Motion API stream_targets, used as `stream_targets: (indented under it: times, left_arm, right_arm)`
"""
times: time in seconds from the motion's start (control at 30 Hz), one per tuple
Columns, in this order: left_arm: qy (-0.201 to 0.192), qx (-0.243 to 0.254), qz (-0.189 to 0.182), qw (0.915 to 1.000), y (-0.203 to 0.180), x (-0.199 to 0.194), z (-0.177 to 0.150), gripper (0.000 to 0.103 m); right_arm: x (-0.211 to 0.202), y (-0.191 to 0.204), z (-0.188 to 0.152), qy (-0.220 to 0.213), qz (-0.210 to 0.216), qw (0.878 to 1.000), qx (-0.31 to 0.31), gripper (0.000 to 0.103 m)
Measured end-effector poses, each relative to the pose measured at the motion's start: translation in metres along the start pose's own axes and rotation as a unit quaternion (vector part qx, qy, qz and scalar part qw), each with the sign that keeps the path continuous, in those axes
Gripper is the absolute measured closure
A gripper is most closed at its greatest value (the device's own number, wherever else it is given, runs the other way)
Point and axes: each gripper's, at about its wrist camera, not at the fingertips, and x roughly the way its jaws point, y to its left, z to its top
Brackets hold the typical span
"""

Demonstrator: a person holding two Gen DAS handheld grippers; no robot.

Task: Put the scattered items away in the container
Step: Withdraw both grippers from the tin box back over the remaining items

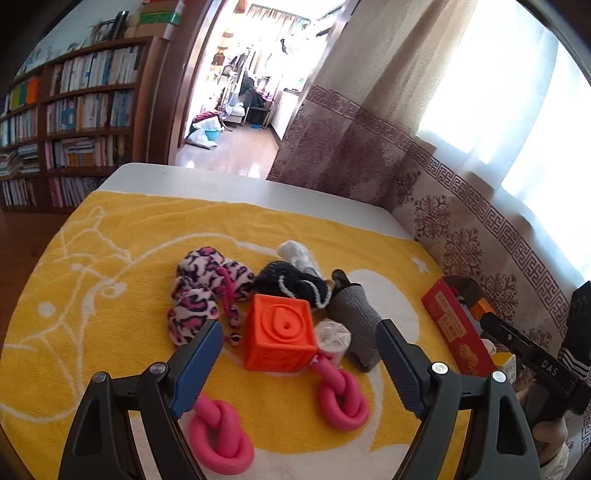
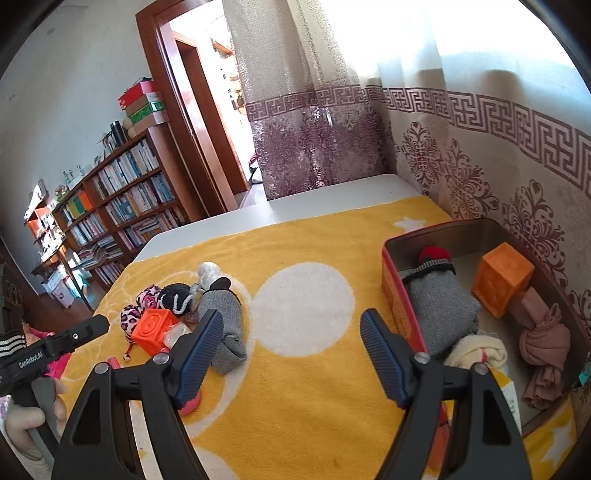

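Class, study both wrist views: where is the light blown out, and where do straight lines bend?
Left wrist view: doorway and window glare white; bookshelf curves. Right wrist view: window overexposed; curtain border bows near the edge.

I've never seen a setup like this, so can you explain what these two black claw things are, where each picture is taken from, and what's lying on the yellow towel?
The black claws are hand-held grippers, one in each of a person's hands. Each carries a wide-angle camera looking along its two blue-padded fingers, so each picture is one gripper's own view.

The left gripper is open and holds nothing. It hangs over a pile on the yellow towel: an orange cube, a pink leopard-print fabric piece, a grey sock and a pink knotted rope.

The right gripper is also open and empty. Beside it is the red box, the container. Already inside are a second grey sock, a second orange block and a knotted pink cloth.
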Motion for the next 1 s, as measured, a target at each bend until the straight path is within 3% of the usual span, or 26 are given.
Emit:
stream_targets:
  times: [0.27,0.6,0.73,0.93,0.97,1.0]
  left_arm:
    - [0.016,-0.049,0.021,0.9985,0.046,0.014,0.013,0.017]
    - [0.046,-0.090,0.028,0.9945,0.074,0.060,0.007,0.017]
    - [0.061,-0.112,0.051,0.9905,0.093,0.076,0.001,0.017]
    - [0.053,-0.098,0.054,0.9923,0.096,0.076,-0.003,0.017]
    - [0.050,-0.094,0.055,0.9928,0.096,0.076,-0.004,0.022]
    - [0.049,-0.091,0.055,0.9931,0.095,0.075,-0.004,0.038]
  right_arm:
    - [0.025,0.025,0.002,0.026,0.014,0.999,-0.019,0.023]
    - [0.052,0.040,0.000,0.052,0.016,0.998,-0.027,0.023]
    - [0.063,0.046,0.004,0.058,0.020,0.998,-0.030,0.023]
    - [0.079,0.059,0.007,0.067,0.035,0.997,-0.034,0.023]
    - [0.082,0.060,0.007,0.067,0.038,0.996,-0.035,0.023]
    - [0.085,0.061,0.007,0.068,0.041,0.996,-0.035,0.023]
